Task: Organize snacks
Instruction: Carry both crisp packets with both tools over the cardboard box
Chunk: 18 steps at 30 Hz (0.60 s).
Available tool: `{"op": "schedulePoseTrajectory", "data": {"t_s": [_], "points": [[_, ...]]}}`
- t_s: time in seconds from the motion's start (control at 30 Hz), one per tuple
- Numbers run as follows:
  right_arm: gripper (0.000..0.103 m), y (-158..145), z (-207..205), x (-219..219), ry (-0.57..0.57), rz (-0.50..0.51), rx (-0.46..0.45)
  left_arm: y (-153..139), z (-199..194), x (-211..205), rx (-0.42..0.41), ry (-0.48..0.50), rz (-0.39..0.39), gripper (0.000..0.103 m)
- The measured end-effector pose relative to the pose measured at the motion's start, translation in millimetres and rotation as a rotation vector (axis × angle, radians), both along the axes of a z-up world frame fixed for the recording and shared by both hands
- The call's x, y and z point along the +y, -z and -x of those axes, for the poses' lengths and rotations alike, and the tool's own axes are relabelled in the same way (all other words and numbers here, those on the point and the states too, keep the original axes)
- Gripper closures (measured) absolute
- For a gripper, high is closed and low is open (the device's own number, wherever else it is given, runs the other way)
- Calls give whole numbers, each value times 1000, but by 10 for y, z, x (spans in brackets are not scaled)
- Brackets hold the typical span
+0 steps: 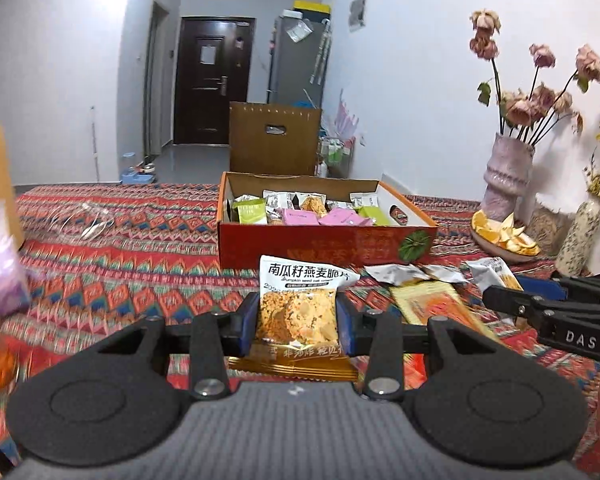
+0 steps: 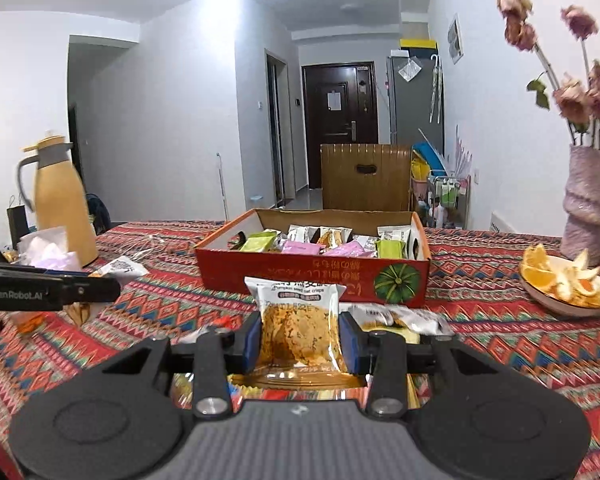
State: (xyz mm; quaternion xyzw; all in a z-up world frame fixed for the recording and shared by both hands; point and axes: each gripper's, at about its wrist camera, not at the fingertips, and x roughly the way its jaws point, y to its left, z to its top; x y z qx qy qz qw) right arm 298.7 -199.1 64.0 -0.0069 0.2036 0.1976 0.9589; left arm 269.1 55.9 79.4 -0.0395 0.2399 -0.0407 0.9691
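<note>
Over on the far left of the red snack box (image 2: 312,276) stands the yellow thermos jug (image 2: 62,204), with crumpled tissue (image 2: 48,250) at its foot, well apart from the box on the patterned tablecloth (image 1: 120,280). Now the left gripper (image 1: 297,320), just in front of the box, has its blue pads pinched on both sides of an oat crisp packet (image 1: 298,308), lifted clear of the cloth! The right gripper (image 2: 300,342) is front of the box too, jaws narrow and clamped on a second oat crisp packet (image 2: 296,328), held upright. Inside the box lie green, pink and white packets; loose wrappers (image 1: 420,274) sit just right of its front wall. Further right, a plate of orange peel (image 2: 562,282), then the vase of dried roses (image 2: 588,196)
</note>
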Motion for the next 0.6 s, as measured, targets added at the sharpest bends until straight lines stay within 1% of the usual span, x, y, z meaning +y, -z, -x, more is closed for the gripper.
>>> {"op": "schedulePoseTrajectory", "data": {"t_s": [0.17, 0.3, 0.47, 0.6], "points": [[64, -32, 580, -130, -1, -1, -24, 68, 580, -172, -8, -34, 44, 63], [64, 39, 960, -218, -2, -14, -18, 163, 988, -307, 8, -55, 62, 63], [64, 162, 1307, -316, -13, -24, 8, 278, 1344, -444, 35, -55, 63, 63], [64, 219, 1472, -377, -6, -31, 12, 320, 1509, -499, 34, -55, 59, 63]]}}
